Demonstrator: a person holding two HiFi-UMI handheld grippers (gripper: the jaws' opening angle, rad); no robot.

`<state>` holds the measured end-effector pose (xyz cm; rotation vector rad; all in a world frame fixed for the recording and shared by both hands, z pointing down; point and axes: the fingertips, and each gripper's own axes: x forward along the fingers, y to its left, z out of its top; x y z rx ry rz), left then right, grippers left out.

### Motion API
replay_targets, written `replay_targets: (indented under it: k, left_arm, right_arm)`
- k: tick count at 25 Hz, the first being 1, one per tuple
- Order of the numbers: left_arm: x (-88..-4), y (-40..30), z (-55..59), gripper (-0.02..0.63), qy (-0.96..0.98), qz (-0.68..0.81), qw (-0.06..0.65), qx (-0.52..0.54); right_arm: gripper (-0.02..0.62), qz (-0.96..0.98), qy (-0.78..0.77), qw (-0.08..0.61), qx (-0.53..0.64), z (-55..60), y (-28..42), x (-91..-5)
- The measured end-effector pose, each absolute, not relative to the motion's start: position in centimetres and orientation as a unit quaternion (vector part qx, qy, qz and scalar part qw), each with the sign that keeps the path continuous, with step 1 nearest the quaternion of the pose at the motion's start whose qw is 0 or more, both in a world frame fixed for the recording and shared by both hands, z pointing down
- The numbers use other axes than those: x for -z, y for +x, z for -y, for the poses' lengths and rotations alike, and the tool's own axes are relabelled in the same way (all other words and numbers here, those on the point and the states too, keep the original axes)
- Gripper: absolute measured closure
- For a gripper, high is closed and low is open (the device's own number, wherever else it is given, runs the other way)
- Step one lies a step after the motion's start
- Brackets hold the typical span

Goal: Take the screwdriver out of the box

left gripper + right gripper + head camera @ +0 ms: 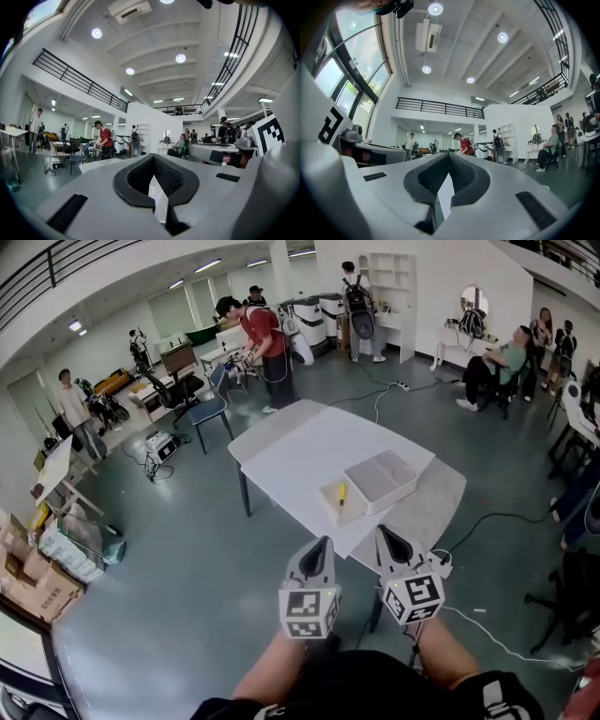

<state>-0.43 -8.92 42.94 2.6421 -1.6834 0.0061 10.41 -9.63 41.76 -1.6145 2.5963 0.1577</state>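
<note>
Tongs on my left gripper point(323, 544) and my right gripper point(382, 532) are pressed together, with nothing in them. Both hang just off the near edge of the white table point(300, 454). Near that edge, on the table, sits the open box point(386, 474). The yellow screwdriver point(341, 493) lies in the box's left half.

My head camera sits high, looking forward and steeply down. The left gripper point(324, 545) and right gripper point(384, 532) fill its near edge, and the white rectangular table point(300, 456) lies just beyond them. Each gripper camera rides close behind its own grey jaws and faces roughly level across the hall, up towards the ceiling. All three views share the far person in a red shirt point(265, 334) and the tall white open shelf unit point(389, 282).
</note>
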Motion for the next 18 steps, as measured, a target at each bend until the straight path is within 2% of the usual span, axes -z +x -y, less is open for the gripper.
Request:
replay_targets:
  k: [5, 10, 18]
  left_arm:
    - [-42.0, -1.1, 14.7, 0.600, 0.850, 0.527, 0.003, -0.008]
    - [-42.1, -2.5, 20.8, 0.600, 0.856, 0.515, 0.043, -0.004]
    - [-42.0, -3.6, 30.1, 0.600, 0.869, 0.492, 0.047, -0.006]
  right_arm:
    - [0.583, -0.845, -0.533, 0.035, -0.040, 15.5, 9.4, -41.8]
    - [0.583, -0.840, -0.542, 0.027, -0.027, 21.0, 8.3, -41.7]
    - [0.583, -0.821, -0.570, 0.013, -0.017, 29.6, 7.6, -42.0]
